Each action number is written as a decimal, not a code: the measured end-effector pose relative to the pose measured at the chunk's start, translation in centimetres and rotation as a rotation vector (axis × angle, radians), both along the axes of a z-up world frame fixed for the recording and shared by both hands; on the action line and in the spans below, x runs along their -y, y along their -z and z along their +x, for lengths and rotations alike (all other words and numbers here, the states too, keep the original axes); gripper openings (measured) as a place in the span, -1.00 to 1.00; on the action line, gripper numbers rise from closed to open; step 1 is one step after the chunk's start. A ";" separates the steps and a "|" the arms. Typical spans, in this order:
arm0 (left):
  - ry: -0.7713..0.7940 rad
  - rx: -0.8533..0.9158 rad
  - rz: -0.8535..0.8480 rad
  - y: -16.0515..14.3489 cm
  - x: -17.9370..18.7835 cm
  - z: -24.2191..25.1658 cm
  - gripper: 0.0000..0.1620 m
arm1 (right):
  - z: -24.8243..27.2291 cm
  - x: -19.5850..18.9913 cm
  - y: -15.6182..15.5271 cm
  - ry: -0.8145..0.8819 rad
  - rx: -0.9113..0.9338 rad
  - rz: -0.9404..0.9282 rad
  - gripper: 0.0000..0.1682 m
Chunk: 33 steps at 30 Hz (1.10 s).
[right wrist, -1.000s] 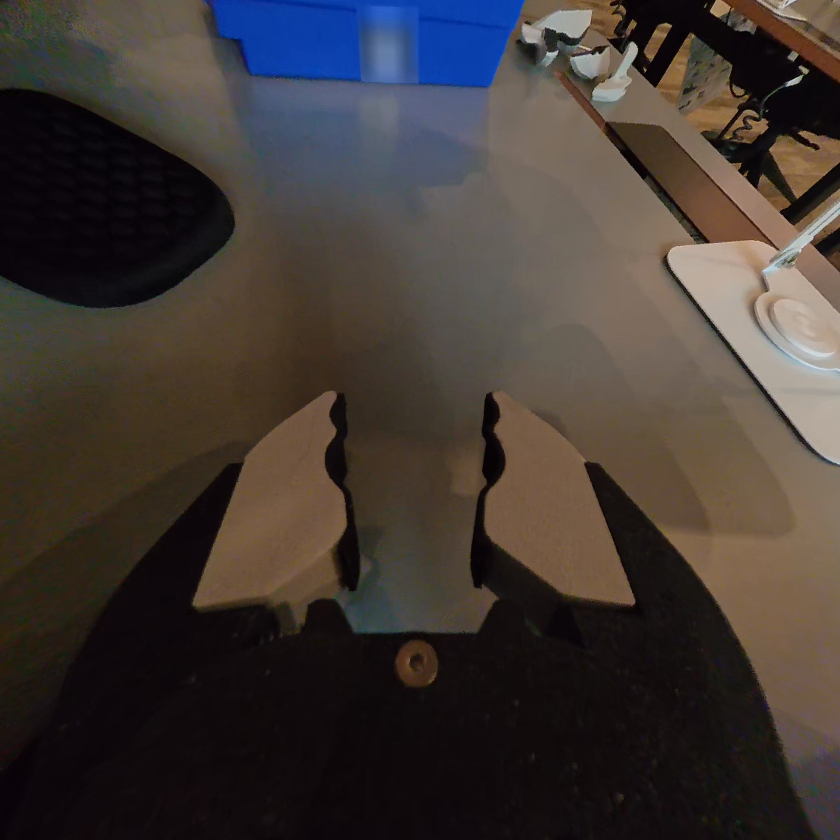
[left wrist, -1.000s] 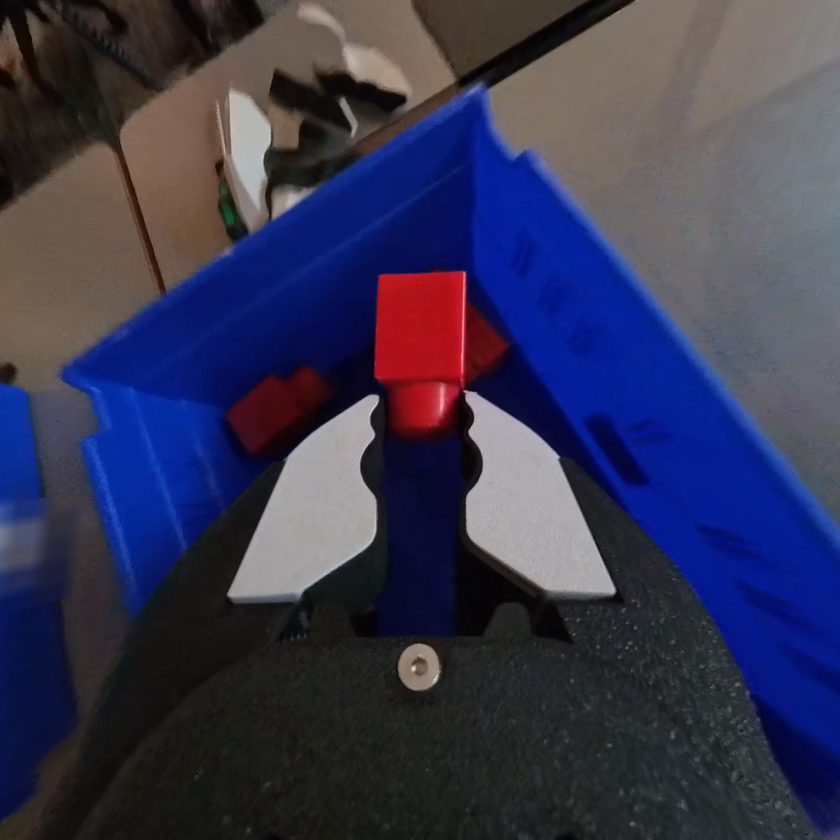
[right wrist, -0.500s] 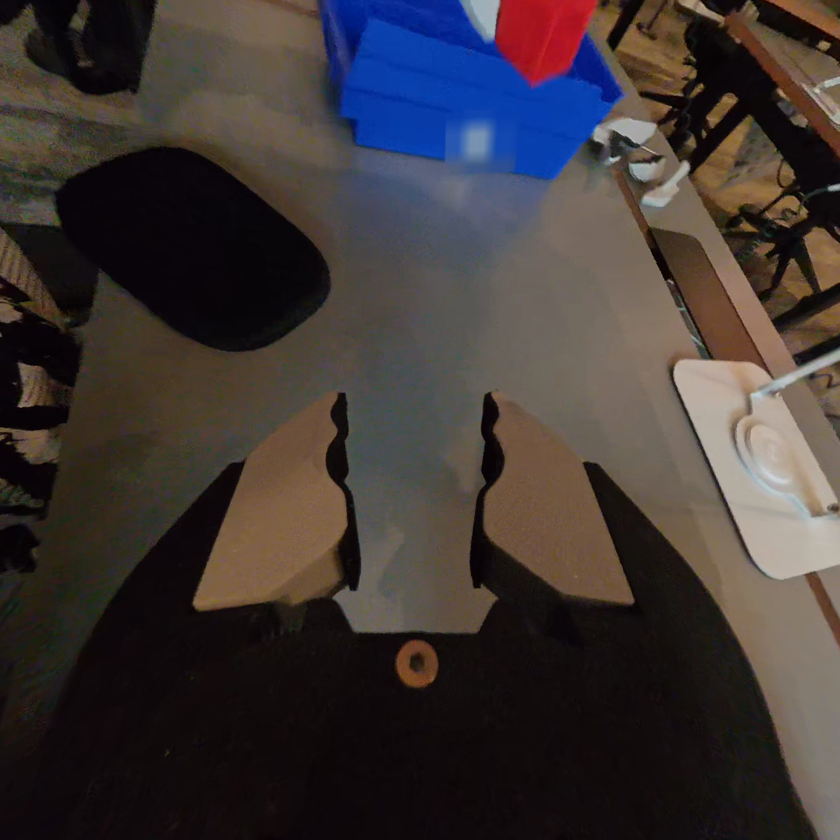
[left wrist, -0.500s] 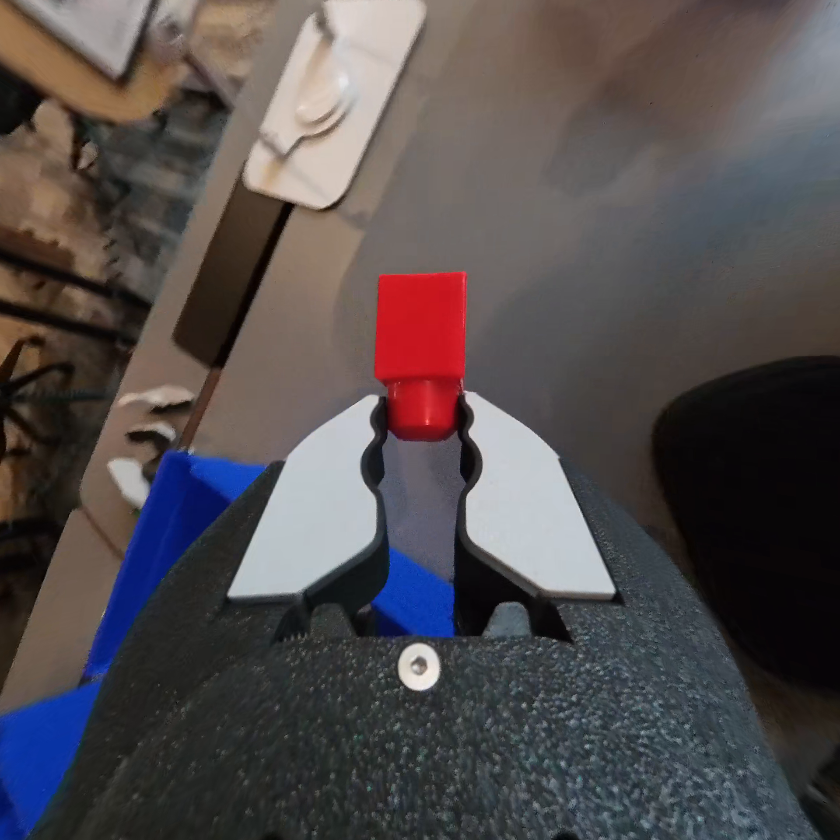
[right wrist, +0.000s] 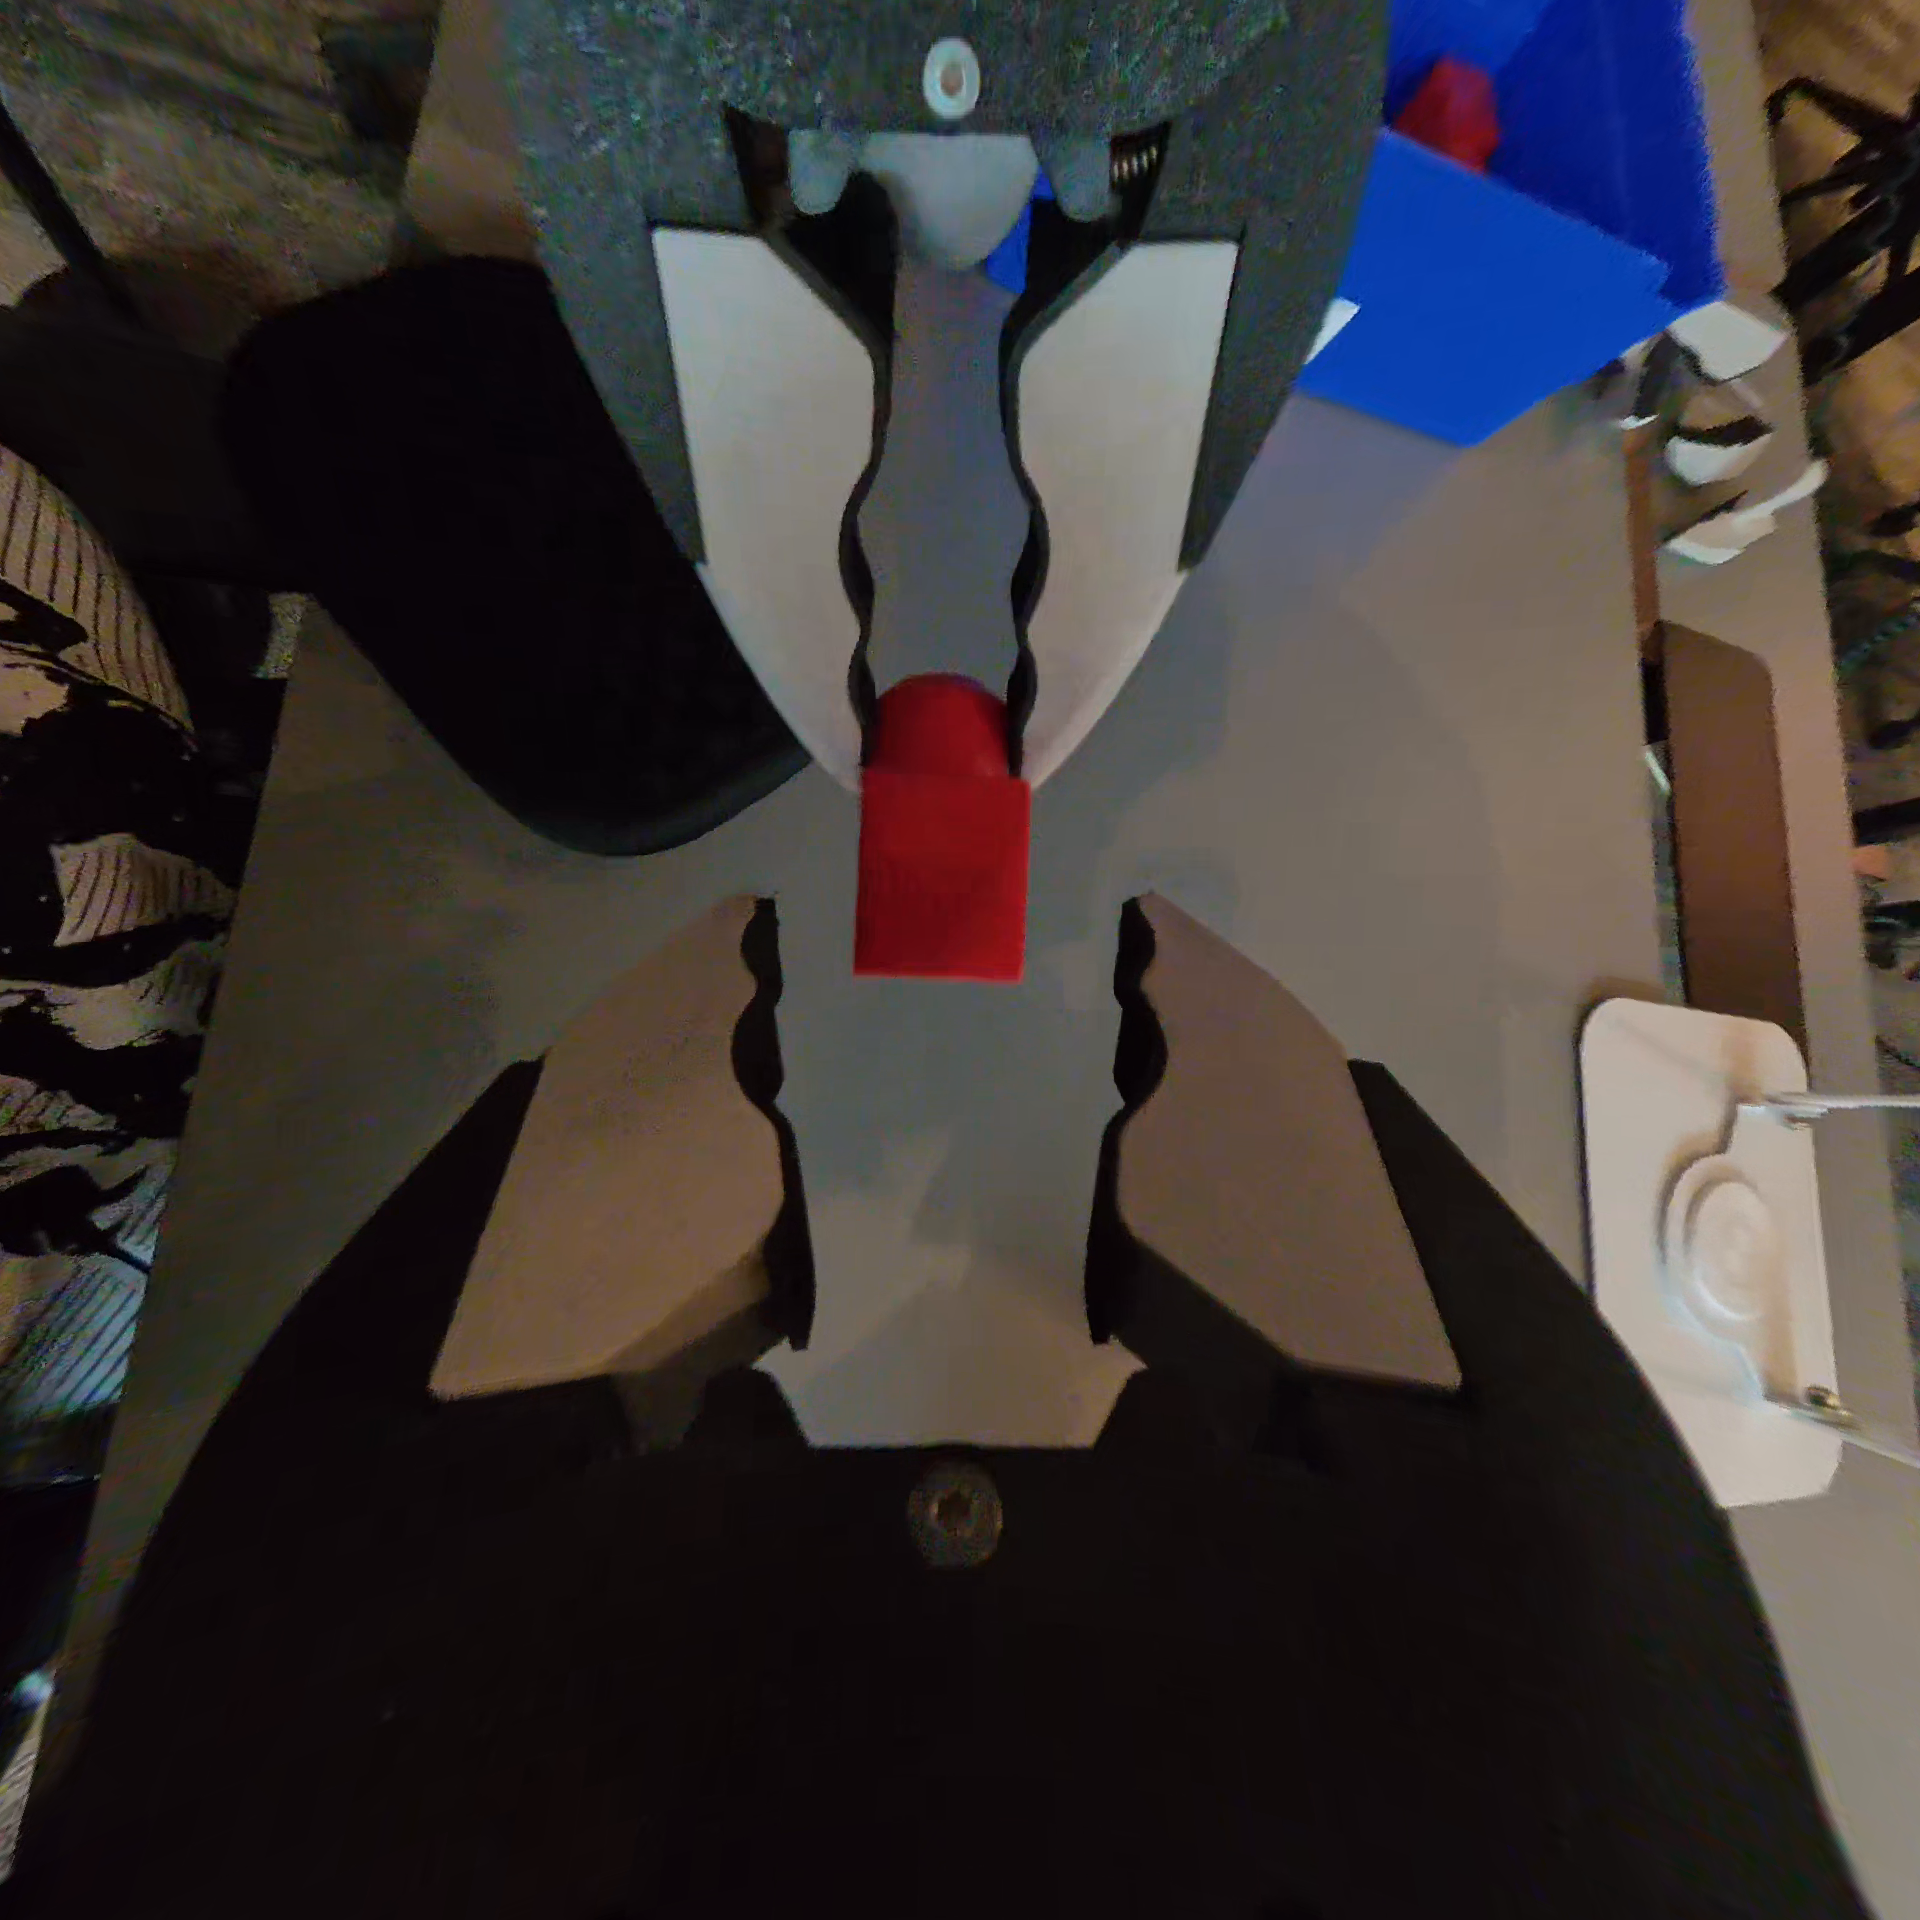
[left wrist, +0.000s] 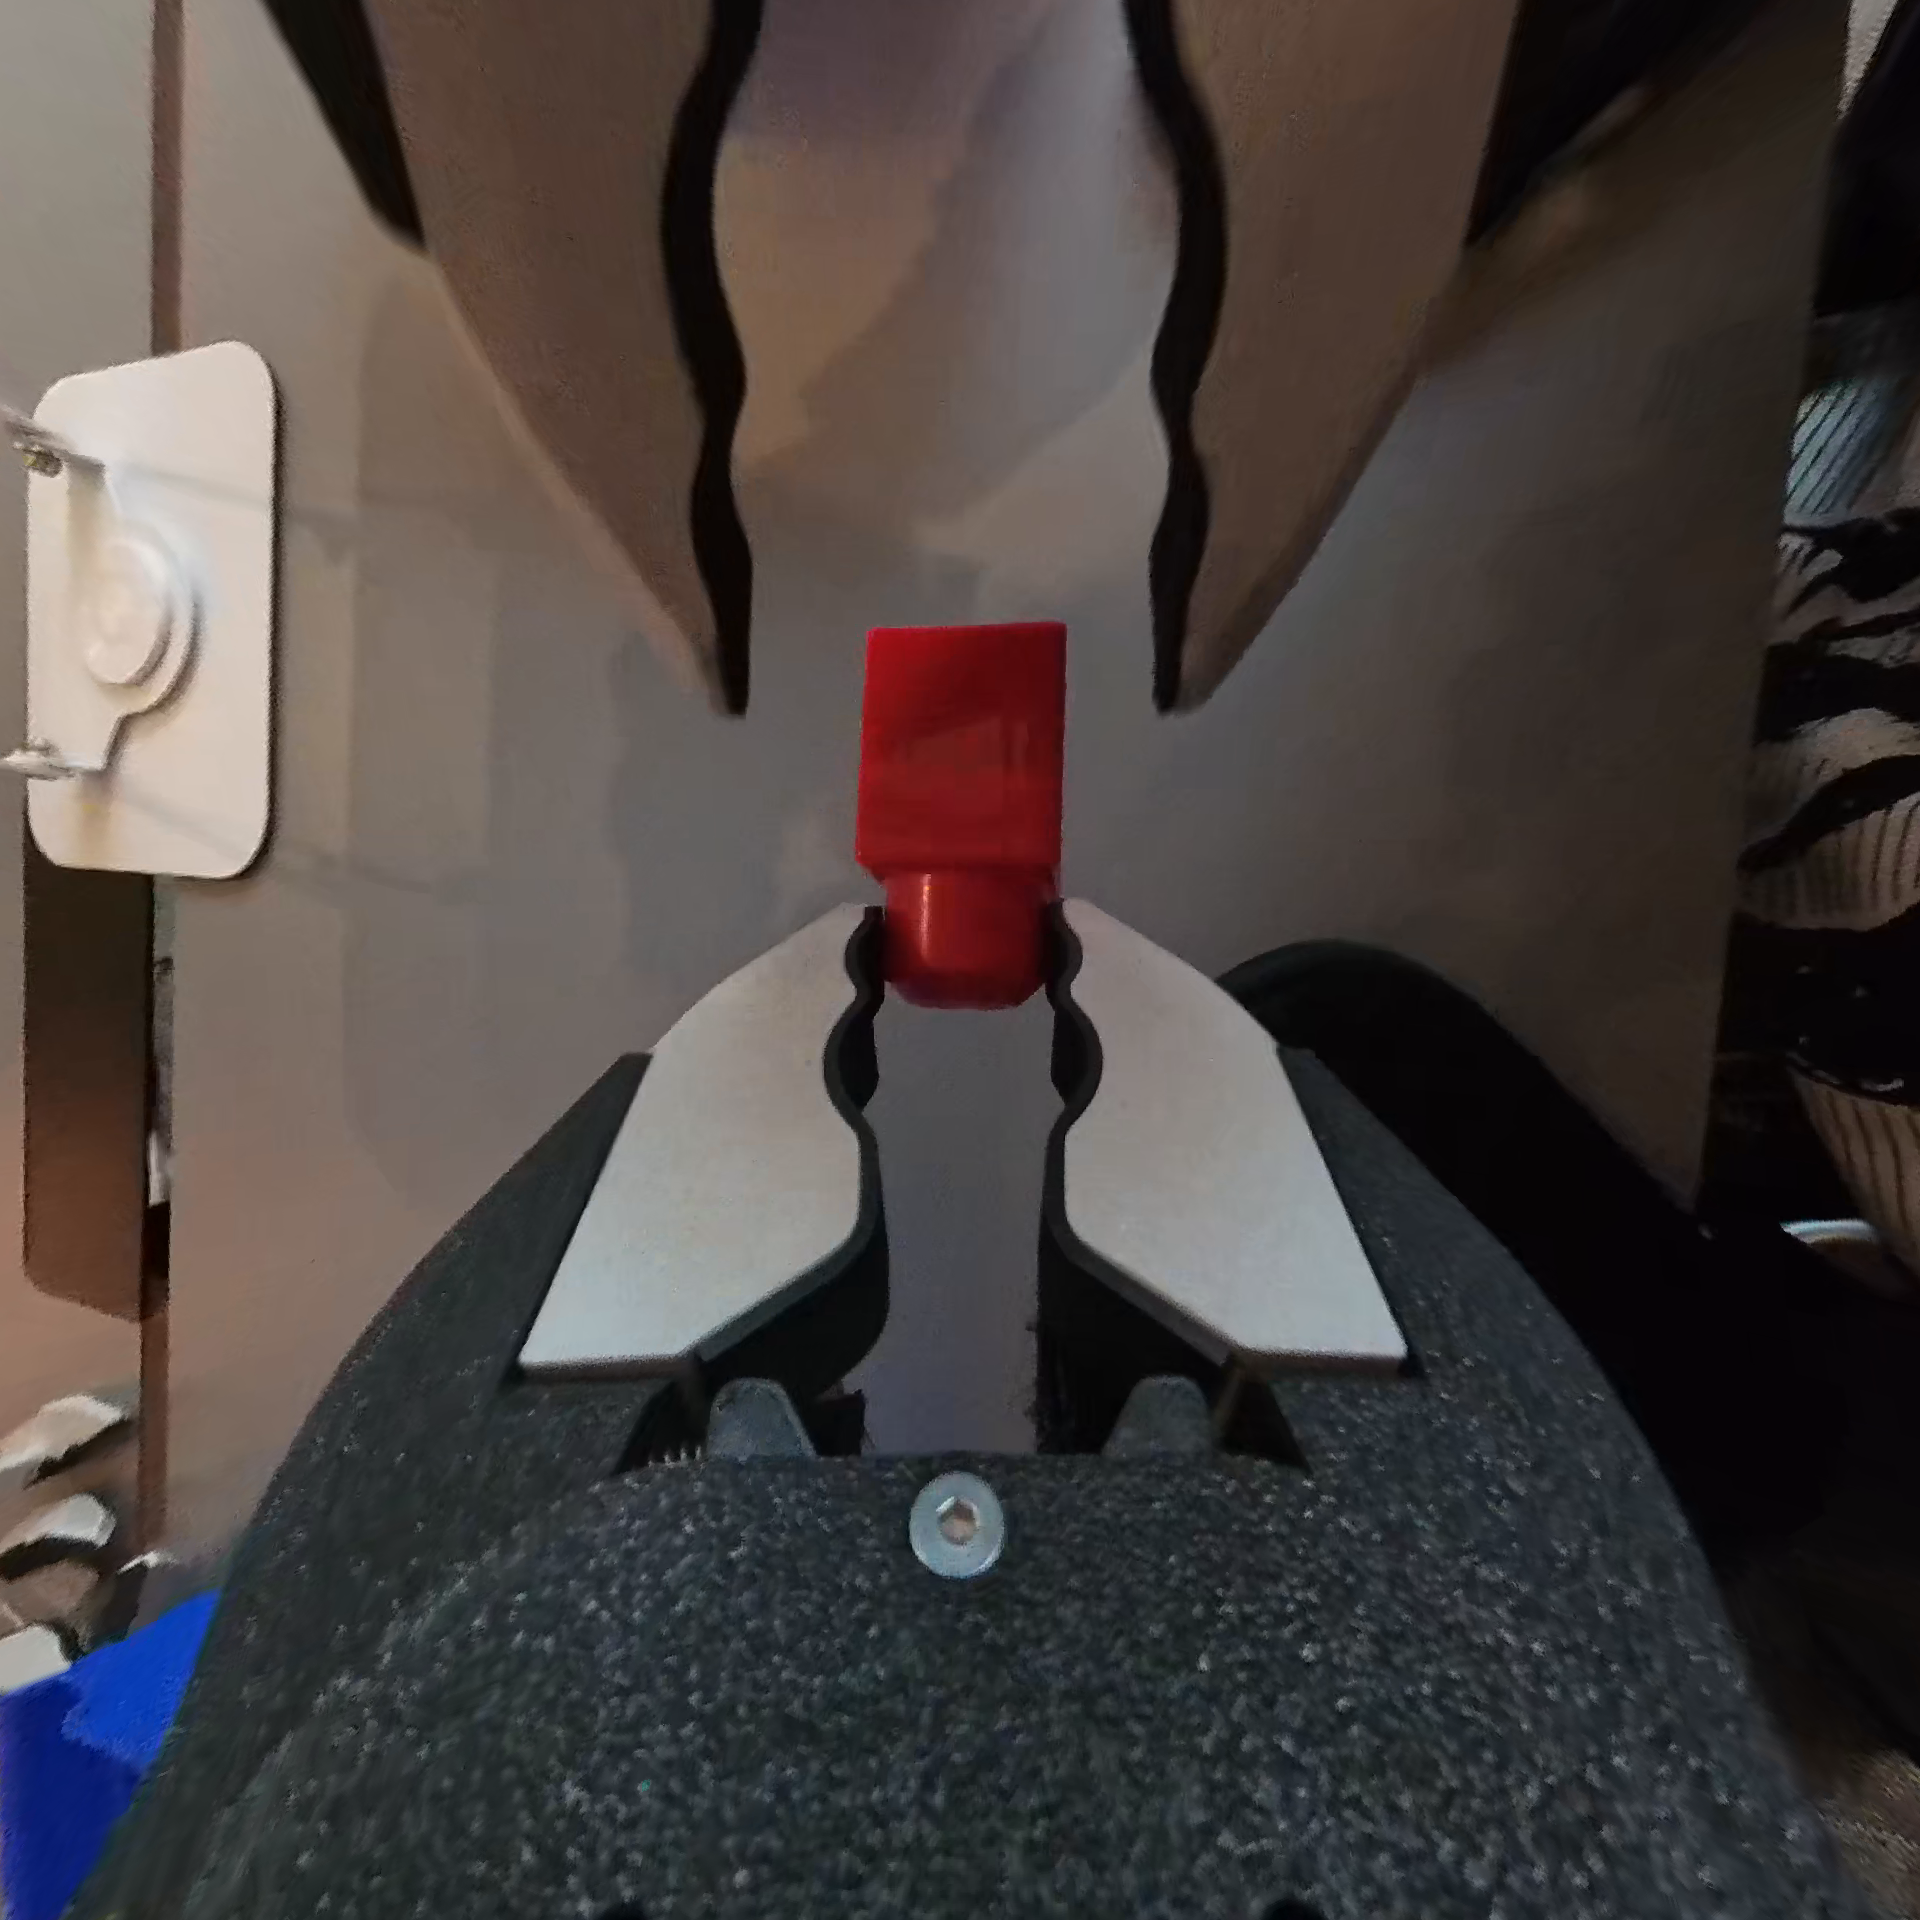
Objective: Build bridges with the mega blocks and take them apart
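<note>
Looks like an office or shared work room to me. There's a long plain grey tabletop (right wrist: 1351, 727) with a flat white lamp base (right wrist: 1704, 1247) sitting near its edge, a blue plastic storage bin (right wrist: 1475, 312) at the far end, and a black mesh chair back (right wrist: 468, 540) pushed up against one side. Past the edge the floor looks like patterned carpet (left wrist: 1849, 644), though it's pretty blurry.

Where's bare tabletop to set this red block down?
Bare grey table lies under the red block, bordered by the black pad, the blue bin and the white plate. The right gripper crowds the block.
</note>
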<state>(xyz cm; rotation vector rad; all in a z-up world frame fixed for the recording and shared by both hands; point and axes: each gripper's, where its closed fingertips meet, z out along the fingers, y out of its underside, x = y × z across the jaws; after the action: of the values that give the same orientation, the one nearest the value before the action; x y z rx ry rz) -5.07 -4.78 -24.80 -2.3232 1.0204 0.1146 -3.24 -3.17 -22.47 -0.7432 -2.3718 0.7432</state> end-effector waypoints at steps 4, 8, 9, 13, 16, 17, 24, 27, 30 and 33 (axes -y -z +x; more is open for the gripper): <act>0.025 0.018 -0.003 0.1 -0.2 0.8 -0.63 | -0.3 0.2 1.2 -0.003 0.021 0.022 -0.35; 0.023 0.039 0.015 -0.1 -0.4 0.8 -0.63 | -0.3 0.1 1.6 -0.024 0.009 0.031 -0.53; 0.017 0.047 0.027 -0.3 -0.6 0.7 -0.63 | -0.3 0.0 1.5 -0.027 -0.005 0.023 -0.58; -0.031 0.125 0.199 -2.3 -1.6 -0.1 -0.59 | -0.8 -1.0 -0.2 -0.001 -0.127 -0.068 -0.59; -0.100 0.336 0.390 -4.7 -2.2 -0.5 -0.47 | -0.6 -1.6 -2.4 0.000 -0.224 -0.264 -0.59; -0.116 0.434 0.452 -5.6 -2.3 -0.4 -0.42 | -0.5 -1.7 -3.2 -0.006 -0.248 -0.343 -0.59; -0.046 0.949 0.647 -9.4 -1.7 2.0 -0.26 | 0.7 -1.3 -6.4 -0.106 -0.313 -0.757 -0.59; -0.056 0.985 0.644 -9.1 -2.1 2.6 -0.29 | 0.9 -0.9 -7.2 -0.136 -0.339 -0.824 -0.59; -0.053 1.018 0.647 -9.1 -2.3 2.9 -0.36 | 1.0 -0.5 -7.2 -0.151 -0.345 -0.826 -0.59; -0.037 1.024 0.650 -9.2 -2.2 3.1 -0.53 | 1.0 -0.2 -7.0 -0.153 -0.336 -0.833 -0.59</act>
<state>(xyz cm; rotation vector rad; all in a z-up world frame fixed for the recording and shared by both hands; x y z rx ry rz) -1.92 -2.63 -15.59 -1.4610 0.3223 -0.5865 -2.28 -2.96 -15.47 -0.6699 -1.7822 1.8108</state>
